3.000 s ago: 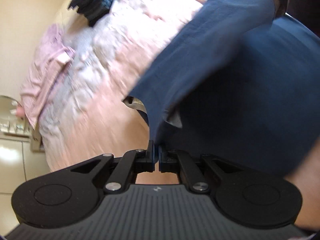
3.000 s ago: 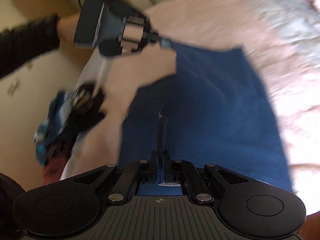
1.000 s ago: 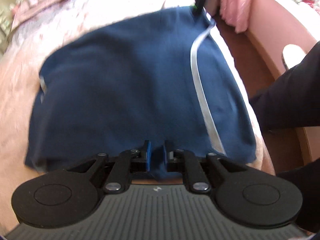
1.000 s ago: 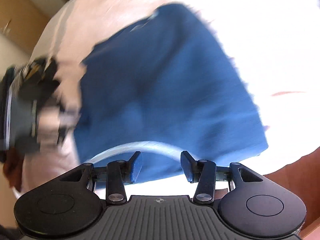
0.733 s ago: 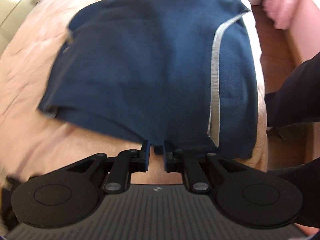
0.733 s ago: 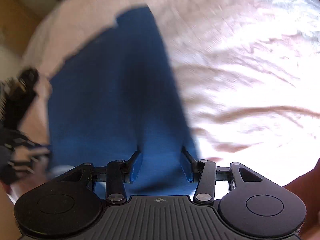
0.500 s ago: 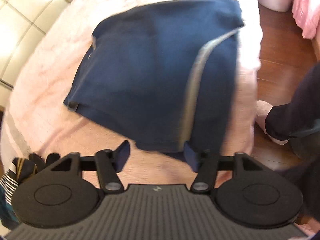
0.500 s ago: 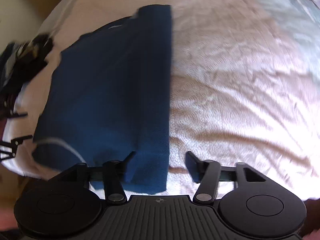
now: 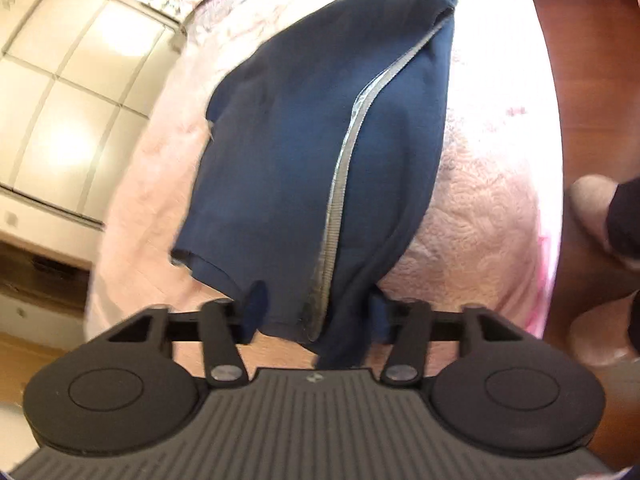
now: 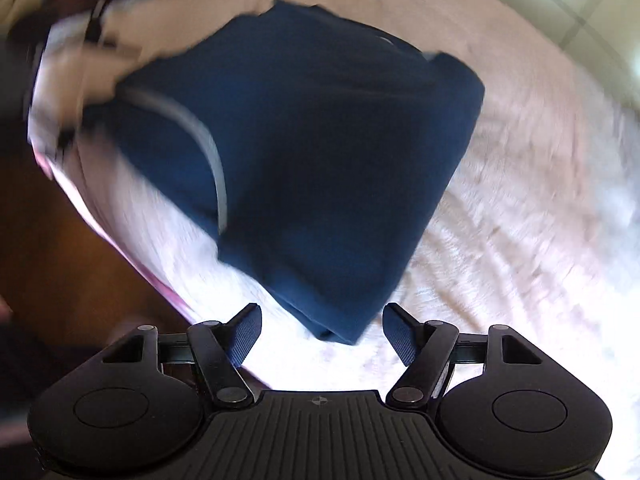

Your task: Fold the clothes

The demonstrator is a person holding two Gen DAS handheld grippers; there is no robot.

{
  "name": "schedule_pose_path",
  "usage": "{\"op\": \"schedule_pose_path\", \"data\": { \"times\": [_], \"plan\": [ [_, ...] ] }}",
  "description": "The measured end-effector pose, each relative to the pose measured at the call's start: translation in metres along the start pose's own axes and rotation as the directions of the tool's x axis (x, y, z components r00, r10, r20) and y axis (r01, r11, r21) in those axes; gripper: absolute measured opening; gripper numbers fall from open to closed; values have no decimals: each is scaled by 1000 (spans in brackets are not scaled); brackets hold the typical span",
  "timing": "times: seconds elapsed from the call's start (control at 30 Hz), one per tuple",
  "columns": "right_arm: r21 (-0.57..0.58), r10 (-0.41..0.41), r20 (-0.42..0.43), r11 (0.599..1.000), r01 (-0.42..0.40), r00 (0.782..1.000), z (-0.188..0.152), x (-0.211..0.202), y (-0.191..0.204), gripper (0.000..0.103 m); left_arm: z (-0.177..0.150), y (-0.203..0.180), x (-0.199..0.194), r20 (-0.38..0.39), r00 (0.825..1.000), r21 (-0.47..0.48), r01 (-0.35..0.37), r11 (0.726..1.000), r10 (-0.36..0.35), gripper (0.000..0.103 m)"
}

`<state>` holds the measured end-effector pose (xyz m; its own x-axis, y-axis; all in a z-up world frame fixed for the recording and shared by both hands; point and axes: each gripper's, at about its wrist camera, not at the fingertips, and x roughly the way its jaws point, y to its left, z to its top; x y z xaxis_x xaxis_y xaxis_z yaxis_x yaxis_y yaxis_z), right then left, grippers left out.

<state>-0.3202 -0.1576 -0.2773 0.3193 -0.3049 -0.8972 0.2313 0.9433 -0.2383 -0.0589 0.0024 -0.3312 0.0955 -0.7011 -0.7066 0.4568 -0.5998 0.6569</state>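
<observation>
Letting go: left gripper (image 9: 316, 314) and right gripper (image 10: 322, 334) both stand with fingers spread; three seconds ago each was pinched on cloth.
Garment: navy garment (image 10: 320, 152) lies folded over on the pink bedspread (image 10: 520, 220), grey trim (image 9: 344, 168) showing; a second ago it was wider.
Meaning: one fold looks laid; near corners sit between both sets of fingers, unclamped.

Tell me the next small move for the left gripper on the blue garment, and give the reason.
Probably shut the left gripper on the near edge of the blue garment. Its jaws stand open with that edge and the grey stripe lying between them, so a grip is set up. The right gripper is also open, just short of the garment's near corner on the pink bedspread.
</observation>
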Motion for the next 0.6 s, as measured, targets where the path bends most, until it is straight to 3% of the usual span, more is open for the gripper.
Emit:
{"op": "schedule_pose_path", "data": {
  "times": [0.1,0.3,0.37,0.47,0.5,0.57,0.6],
  "plan": [
    [-152,-98,28,983,101,995,-6,5,17,70,1,8,0,-1,1000,-51,-7,999,7,18],
    [-394,-126,147,902,175,981,-25,24,55,70,-3,23,-1,1,1000,-127,17,992,-17,14],
    [-413,-143,217,883,224,966,-29,25,61,70,-2,23,1,-7,1000,-117,2,993,-3,19],
    [-378,-175,301,881,285,938,-28,20,60,70,0,17,7,-14,999,-65,-37,997,36,41],
    [-385,-169,296,879,280,940,-28,21,60,70,1,15,10,-17,999,-46,-51,998,50,43],
    [-399,-157,288,877,268,945,-28,24,60,70,2,21,8,-12,999,-31,-35,999,35,40],
    [-407,-147,286,876,259,947,-28,23,58,70,3,23,7,-9,1000,-24,-28,999,27,25]
  ]
}}
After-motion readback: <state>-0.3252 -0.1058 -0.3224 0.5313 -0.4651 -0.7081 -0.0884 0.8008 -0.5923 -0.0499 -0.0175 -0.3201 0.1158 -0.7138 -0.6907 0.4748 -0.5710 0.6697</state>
